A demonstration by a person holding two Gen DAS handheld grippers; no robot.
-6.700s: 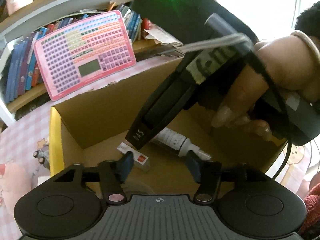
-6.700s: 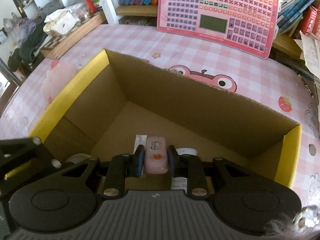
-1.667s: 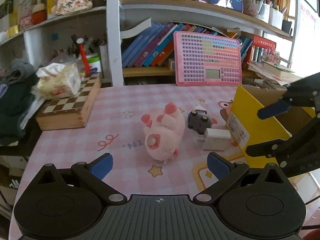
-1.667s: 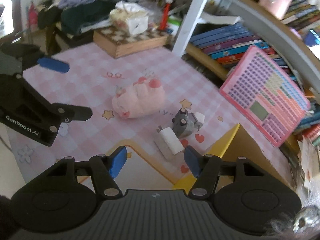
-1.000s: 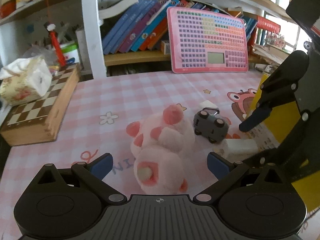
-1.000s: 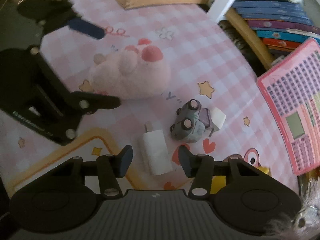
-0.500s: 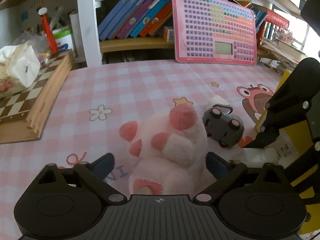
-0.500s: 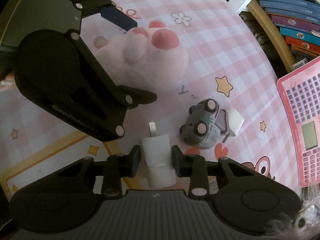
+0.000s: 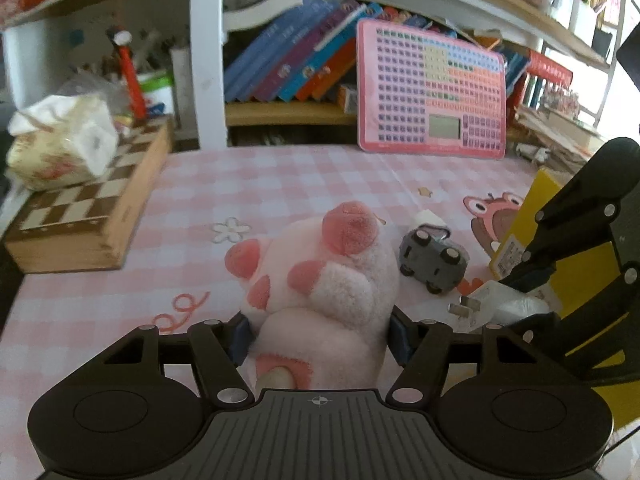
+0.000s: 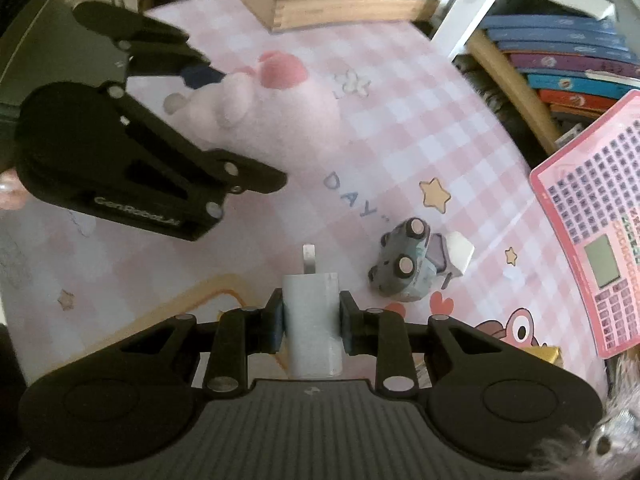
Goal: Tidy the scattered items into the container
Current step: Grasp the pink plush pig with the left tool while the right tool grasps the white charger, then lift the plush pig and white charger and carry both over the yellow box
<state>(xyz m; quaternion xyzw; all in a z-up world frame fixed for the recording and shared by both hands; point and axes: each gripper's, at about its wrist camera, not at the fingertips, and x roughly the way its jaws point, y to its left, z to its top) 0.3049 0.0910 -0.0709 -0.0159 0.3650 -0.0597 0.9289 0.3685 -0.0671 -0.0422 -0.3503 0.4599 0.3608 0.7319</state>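
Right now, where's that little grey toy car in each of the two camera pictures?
Left wrist view: the grey toy car lies right of centre, just right of the pink plush toy.
Right wrist view: the car sits right of centre, on its side.
Shared landmark: the pink keyboard board, beyond the car in both.

The plush pig (image 9: 320, 296)'s lower half disappears behind the left tongs (image 9: 319, 338) housing. The yellow box (image 9: 568, 280) is mostly blocked by the right tongs (image 10: 311, 322) and cut off at the frame edge. The charger (image 10: 311, 320)'s back end is hidden too, and the book spines (image 9: 296, 68) are way too blurry to read.
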